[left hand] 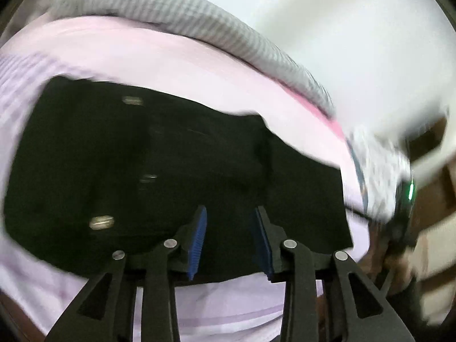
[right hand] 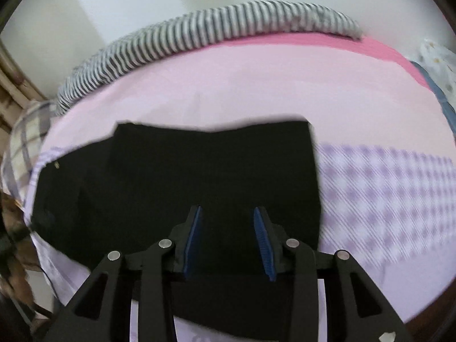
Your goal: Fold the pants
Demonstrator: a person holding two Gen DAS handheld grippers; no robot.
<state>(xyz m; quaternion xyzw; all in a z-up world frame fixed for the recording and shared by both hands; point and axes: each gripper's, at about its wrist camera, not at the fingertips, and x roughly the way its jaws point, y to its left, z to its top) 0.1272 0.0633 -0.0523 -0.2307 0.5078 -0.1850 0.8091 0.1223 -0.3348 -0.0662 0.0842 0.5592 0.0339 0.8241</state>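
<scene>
Two views, both over the bed. On the left wrist view, blurred, we see a grey striped bolster [left hand: 182,11] along the far edge of the pink sheet [left hand: 159,59], against a white wall [left hand: 342,28]. Black pants [left hand: 159,171] lie flat on the sheet, matte, with small metal buttons [left hand: 101,222]. Our left gripper [left hand: 229,242] hangs above them, blue ribbed pads spread, holding nothing.

On the right wrist view, the bolster [right hand: 199,34] curves behind; a lilac checked patch [right hand: 384,199] lies right of the pants [right hand: 199,176], a plaid cloth [right hand: 25,142] left. Our right gripper [right hand: 228,242] is spread above the pants, empty.
</scene>
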